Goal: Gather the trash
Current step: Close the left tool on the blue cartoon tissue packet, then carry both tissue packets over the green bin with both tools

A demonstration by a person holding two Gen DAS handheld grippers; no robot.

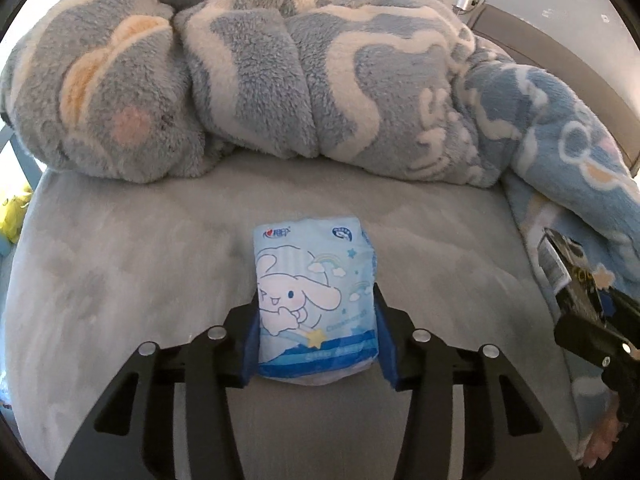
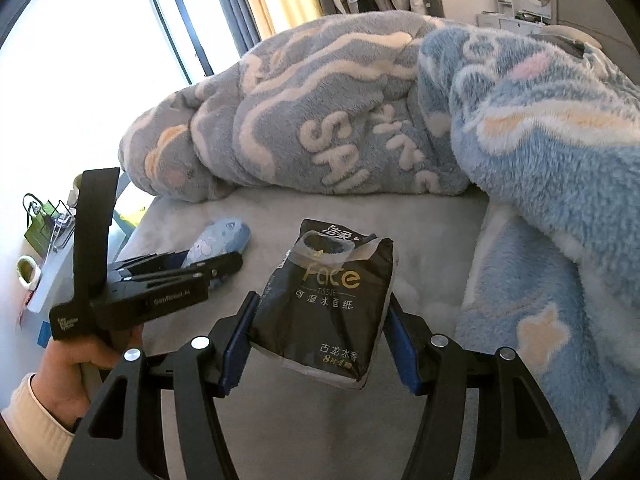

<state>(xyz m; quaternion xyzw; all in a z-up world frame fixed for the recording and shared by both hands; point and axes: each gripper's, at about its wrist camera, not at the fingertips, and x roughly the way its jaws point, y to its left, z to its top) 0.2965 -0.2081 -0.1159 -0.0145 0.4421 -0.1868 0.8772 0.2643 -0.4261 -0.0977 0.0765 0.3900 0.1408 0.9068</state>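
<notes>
My left gripper is shut on a light blue tissue pack printed with a white cartoon dog, held over the grey bed sheet. My right gripper is shut on a black tissue pack with gold "Face" lettering and an open top. The right gripper and its black pack also show at the right edge of the left wrist view. The left gripper and the blue pack show at the left of the right wrist view, with the hand that holds it.
A bunched blue and white fleece blanket covers the far side of the bed and runs down the right side. A window and a bedside shelf with small items lie to the left.
</notes>
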